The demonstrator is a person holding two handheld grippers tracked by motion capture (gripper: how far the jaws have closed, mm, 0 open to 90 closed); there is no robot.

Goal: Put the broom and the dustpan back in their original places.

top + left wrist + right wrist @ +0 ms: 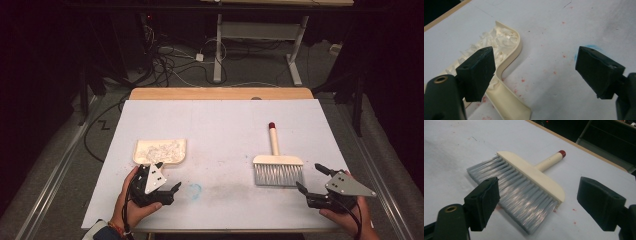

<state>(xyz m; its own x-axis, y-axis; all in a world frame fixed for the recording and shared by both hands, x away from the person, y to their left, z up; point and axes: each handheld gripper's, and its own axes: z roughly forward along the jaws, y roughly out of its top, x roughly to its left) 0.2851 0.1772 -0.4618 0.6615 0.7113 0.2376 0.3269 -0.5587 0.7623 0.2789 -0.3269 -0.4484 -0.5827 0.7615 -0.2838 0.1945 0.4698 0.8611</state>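
White paper covered the table [220, 125], its far wooden edge showing against a dark room with cables on the floor. On the left of the sheet lay a cream dustpan [160, 151] loaded with white scraps [499, 40]; on the right lay a hand brush [278, 164], grey bristles [519, 195] toward the person, its cream handle with a red cap [561, 153] pointing away. The left gripper [169, 192] sat just beside the pan's near edge, jaws spread wide and holding nothing. The right gripper [312, 179] waited near the bristles' right end, likewise wide and empty. Both tools looked like light, rigid plastic with smooth surfaces, so a grip could slip. The bristles would bend and offer no firm hold; the brush seemed best taken by the round handle or the flat cream head. The pan's raised rim at its rear looked the sound place to pinch, kept level, since the loose scraps would probably spill easily.
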